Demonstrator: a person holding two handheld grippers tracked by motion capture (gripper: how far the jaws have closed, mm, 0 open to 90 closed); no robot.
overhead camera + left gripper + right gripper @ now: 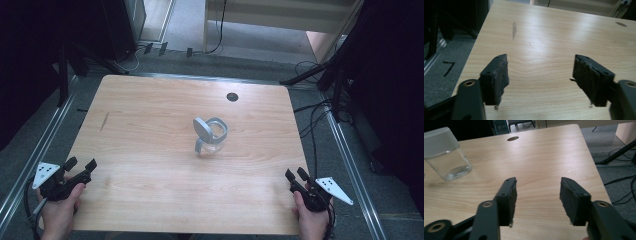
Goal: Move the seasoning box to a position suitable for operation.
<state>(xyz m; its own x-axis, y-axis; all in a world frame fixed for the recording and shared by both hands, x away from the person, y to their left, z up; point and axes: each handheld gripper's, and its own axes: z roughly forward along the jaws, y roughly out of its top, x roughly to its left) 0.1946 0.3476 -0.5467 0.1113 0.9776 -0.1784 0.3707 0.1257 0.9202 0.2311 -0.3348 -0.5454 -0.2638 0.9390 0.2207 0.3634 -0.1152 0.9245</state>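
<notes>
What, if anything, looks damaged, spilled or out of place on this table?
Nothing spilled. The glass jar stands upright mid-table with its grey lid flipped open. A dark streak mars the wood, and the left gripper pads look frayed.

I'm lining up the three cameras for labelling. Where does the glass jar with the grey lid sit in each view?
High view: glass jar at the table's centre, lid tipped open.
Left gripper view: not in it.
Right gripper view: jar at the upper left corner, beyond the jaws.
Shared landmark: the dark round hole near the table's far edge.
</notes>
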